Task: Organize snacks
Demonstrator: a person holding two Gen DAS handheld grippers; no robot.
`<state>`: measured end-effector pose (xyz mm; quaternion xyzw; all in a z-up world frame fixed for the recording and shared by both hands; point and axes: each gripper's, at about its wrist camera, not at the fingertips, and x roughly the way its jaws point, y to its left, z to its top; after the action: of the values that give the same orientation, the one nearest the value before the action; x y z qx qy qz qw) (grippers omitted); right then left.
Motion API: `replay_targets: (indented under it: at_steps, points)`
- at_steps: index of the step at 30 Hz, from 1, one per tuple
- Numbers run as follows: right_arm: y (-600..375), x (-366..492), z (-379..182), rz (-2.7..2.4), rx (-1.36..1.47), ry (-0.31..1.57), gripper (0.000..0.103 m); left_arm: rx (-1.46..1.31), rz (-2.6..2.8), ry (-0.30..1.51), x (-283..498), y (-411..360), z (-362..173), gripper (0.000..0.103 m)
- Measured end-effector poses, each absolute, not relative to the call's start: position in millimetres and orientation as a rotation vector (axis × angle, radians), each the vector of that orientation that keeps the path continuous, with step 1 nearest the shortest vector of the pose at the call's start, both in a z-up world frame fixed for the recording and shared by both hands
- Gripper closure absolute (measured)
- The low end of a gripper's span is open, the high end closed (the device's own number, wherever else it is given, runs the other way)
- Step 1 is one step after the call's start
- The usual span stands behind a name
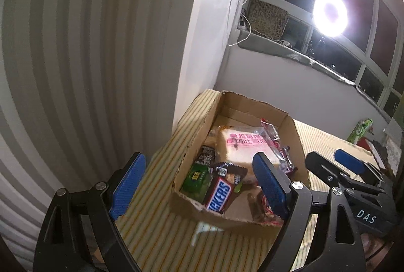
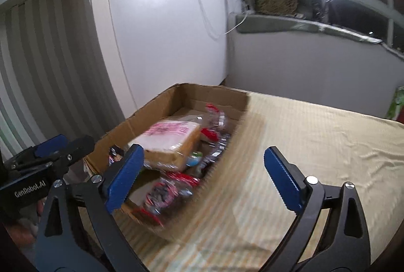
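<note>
A shallow cardboard box [image 1: 296,135] stands on a yellow striped cloth and holds several snacks: a wrapped white bread pack with pink print [image 1: 242,143], a Snickers bar [image 1: 218,195], a green packet [image 1: 195,179] and red-wrapped sweets [image 1: 271,216]. My left gripper [image 1: 202,183] is open and empty, hovering over the box's near left corner. My right gripper [image 2: 207,178] is open and empty, over the box's [image 2: 151,115] right wall; the bread pack [image 2: 168,138] and red sweets [image 2: 164,193] lie in front of it. The right gripper also shows in the left wrist view [image 1: 328,163].
The box sits in the corner by a striped wall [image 1: 88,57] and a white wall panel [image 2: 164,32]. A ring light [image 1: 330,15] shines at the window sill. A green carton [image 1: 359,129] stands at the cloth's far right. The cloth [image 2: 315,145] stretches right of the box.
</note>
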<state>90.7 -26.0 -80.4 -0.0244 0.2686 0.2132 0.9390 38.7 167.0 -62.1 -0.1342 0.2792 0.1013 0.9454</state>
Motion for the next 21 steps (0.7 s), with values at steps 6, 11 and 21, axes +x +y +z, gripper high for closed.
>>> replay_targets:
  at_steps: [6, 11, 21]
  points:
    - [-105, 40, -68, 0.300, -0.007, 0.490, 0.001, -0.205, 0.143, 0.567, 31, 120, -55, 0.016]
    - [-174, -17, -33, 0.148, 0.033, 0.398, 0.000, -0.103, 0.029, 0.526, 16, 52, -36, 0.016]
    - [-173, -73, 45, 0.078, -0.030, 0.293, 0.000, 0.022, -0.109, 0.321, -48, -7, 38, 0.002]
